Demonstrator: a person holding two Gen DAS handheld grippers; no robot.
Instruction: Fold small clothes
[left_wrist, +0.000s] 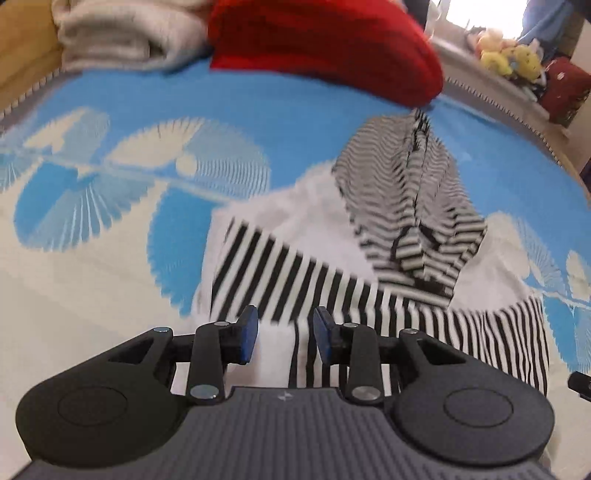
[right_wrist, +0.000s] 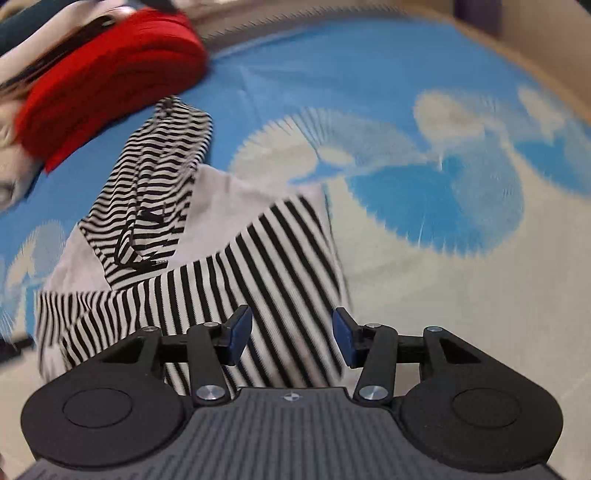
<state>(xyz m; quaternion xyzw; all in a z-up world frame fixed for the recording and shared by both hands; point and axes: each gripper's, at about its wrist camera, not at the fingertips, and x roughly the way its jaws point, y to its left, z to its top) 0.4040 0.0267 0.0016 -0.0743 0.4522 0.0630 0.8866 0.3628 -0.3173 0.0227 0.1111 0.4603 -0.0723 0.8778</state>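
A: Garment (left_wrist: 332, 258) lies folded on the blue and cream bedspread (left_wrist: 258, 99), white with broad black stripes, a finer-striped piece (right_wrist: 147, 192) draped on its far part toward 12 o'clock

B: Grippers?

A: Left gripper (left_wrist: 284, 336) and right gripper (right_wrist: 291, 338) hang over its near edge, jaws parted, nothing pinched

B: Any differences between views?

A: Red fabric (left_wrist: 325, 48) shows in both. Only the left view catches beige folded cloth (left_wrist: 125, 37) at 11 o'clock and yellow plush toys (left_wrist: 509, 59) at 1 o'clock
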